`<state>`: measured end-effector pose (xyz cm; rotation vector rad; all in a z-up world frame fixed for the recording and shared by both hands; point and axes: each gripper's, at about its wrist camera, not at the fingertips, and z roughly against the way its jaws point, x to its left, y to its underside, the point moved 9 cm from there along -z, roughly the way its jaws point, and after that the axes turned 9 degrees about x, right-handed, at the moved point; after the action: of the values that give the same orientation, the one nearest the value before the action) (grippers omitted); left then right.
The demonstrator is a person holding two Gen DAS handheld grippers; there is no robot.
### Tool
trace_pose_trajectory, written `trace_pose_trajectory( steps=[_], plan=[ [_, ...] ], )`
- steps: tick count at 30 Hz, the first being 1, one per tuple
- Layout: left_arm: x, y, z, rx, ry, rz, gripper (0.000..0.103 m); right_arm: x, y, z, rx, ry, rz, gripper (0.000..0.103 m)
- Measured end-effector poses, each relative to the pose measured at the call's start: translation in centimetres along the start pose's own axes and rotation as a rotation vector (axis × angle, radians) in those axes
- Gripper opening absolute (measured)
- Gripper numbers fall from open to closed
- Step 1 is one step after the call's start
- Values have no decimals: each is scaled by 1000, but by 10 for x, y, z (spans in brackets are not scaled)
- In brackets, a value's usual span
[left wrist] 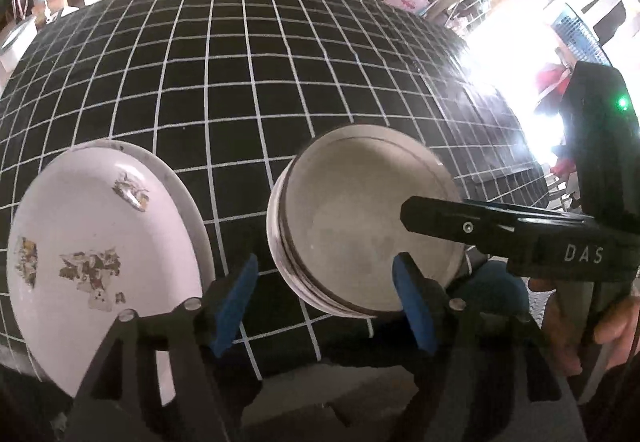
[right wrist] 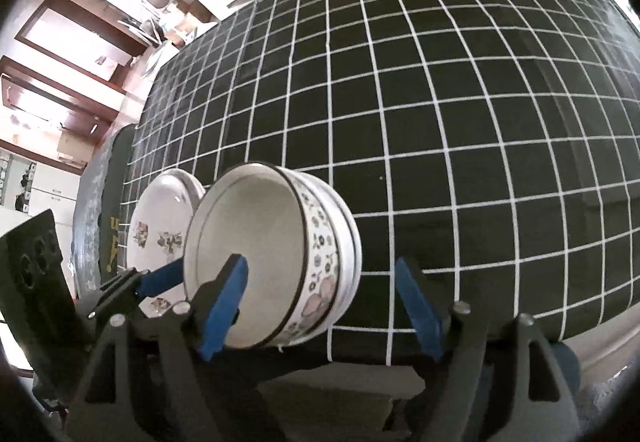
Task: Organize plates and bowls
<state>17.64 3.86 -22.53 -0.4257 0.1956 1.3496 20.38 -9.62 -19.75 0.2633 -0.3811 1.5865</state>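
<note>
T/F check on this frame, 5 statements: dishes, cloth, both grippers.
1. The bowls sit stacked one inside another. True.
2. The left gripper is clamped on the plate. False: its jaws are open, with only the cloth between them; the plate lies to one side.
3. The tablecloth is black with a white grid. True.
4. The right gripper grips the bowl rim tightly. False: its jaws stand open; one finger is in front of the bowl's inside, the other well clear of the outer wall.
5. The plate is plain white. False: it carries floral prints.
</note>
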Motion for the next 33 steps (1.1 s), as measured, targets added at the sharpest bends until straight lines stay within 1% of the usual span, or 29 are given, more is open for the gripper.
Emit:
trace_pose_trajectory(
  steps=[5, 11, 15, 19, 21, 24, 26, 31, 32, 33],
  plan=[
    [5, -1, -10, 27, 33, 12, 68, -7, -3, -13, 29, 14, -19, 81],
    [5, -6, -23, 59, 57, 12, 68, -11, -6, -26, 57, 8, -36, 81],
    [3, -10, -33, 68, 45, 9, 68, -11, -8, -32, 73, -3, -39, 81],
    [-2, -9, -41, 84, 69, 15, 68, -14, -7, -39, 96, -24, -55, 81],
    [-3, -8, -42, 84, 67, 9, 68, -17, -6, -40, 103, -29, -60, 81],
    [-8, -10, -46, 87, 67, 3, 68, -23, -4, -41, 110, -35, -71, 81],
    [-12, -12, -49, 88, 56, 2, 68, -25, -4, -40, 108, -49, -79, 81],
    [-19, -16, -52, 85, 56, 14, 68, -26, -3, -42, 114, -80, -86, 81],
    [-17, -15, -51, 85, 56, 16, 68, -26, -3, -42, 116, -82, -82, 80],
    [-18, -16, -51, 86, 56, 19, 68, -23, -2, -43, 117, -90, -72, 77]
  ],
)
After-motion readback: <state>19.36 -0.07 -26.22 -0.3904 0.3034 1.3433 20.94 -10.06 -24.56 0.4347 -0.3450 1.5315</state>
